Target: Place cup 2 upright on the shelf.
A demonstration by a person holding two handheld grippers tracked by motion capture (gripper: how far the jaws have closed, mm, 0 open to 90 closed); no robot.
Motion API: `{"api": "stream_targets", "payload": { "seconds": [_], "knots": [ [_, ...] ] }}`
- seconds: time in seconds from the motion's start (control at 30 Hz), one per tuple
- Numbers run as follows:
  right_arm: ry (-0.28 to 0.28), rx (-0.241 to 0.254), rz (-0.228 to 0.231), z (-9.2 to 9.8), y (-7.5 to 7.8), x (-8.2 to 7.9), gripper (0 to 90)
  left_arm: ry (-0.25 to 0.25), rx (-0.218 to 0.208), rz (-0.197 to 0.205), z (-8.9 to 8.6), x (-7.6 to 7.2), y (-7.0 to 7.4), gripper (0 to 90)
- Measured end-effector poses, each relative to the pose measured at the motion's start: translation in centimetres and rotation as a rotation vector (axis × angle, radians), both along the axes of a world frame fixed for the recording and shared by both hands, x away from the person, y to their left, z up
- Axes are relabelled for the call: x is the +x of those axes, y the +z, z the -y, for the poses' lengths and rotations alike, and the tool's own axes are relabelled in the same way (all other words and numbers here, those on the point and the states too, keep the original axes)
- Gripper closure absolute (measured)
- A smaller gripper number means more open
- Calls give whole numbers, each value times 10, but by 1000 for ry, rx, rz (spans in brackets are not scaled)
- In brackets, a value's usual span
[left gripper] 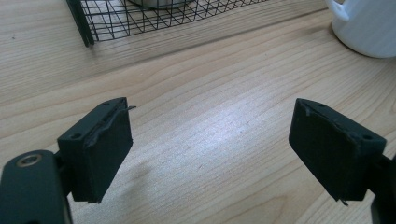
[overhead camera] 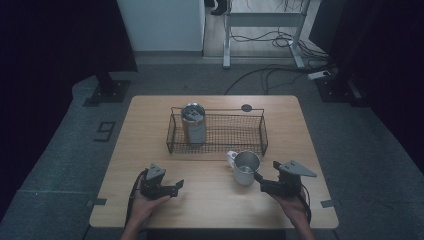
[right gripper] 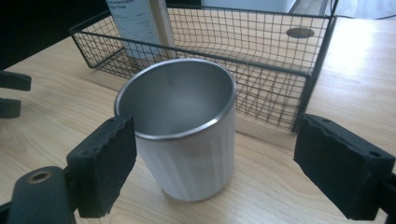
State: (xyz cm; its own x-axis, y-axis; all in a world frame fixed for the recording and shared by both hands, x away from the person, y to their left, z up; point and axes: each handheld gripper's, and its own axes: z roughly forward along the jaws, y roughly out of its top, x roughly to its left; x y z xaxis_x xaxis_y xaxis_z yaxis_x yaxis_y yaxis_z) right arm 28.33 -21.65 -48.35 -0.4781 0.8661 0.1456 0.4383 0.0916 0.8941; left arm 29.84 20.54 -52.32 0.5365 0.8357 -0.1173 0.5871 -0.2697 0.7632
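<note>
Left gripper (overhead camera: 176, 186) rests low over the near-left tabletop (overhead camera: 210, 210); its fingers (left gripper: 100, 147) stand wide apart with bare wood between them and nothing held. Right gripper (overhead camera: 259, 181) sits at the near right, pointed at the steel mug (overhead camera: 246, 167); in the right gripper view its fingers (right gripper: 105, 163) stand apart on either side of the mug (right gripper: 184, 126), the left pad just beside the wall, the right pad well clear; no pad presses on it, so nothing is gripped.

The mug stands upright on the tabletop, mouth open, its white handle (overhead camera: 231, 157) turned toward the basket; it is just in front of the wire basket (overhead camera: 260, 131), apart from the near rail.

Farther back, the basket holds an upright steel canister (overhead camera: 193, 123) at its left end; a white label (right gripper: 133, 25) shows on it in the right gripper view, the print too small to read. A dark round disc (overhead camera: 246, 107) lies on the tabletop behind the basket.

Open room: the near edge between both grippers is free; the basket's right portion is free; a floor marking resembling "9" (overhead camera: 105, 131) lies left of the tabletop.
</note>
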Motion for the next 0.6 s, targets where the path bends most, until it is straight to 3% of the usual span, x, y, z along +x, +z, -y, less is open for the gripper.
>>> {"api": "stream_targets", "payload": {
  "seconds": [0.6],
  "knots": [
    [38,12,3,-25,7,8,75,-4,-10,-8,3,-1,-1,136]
  ]
}}
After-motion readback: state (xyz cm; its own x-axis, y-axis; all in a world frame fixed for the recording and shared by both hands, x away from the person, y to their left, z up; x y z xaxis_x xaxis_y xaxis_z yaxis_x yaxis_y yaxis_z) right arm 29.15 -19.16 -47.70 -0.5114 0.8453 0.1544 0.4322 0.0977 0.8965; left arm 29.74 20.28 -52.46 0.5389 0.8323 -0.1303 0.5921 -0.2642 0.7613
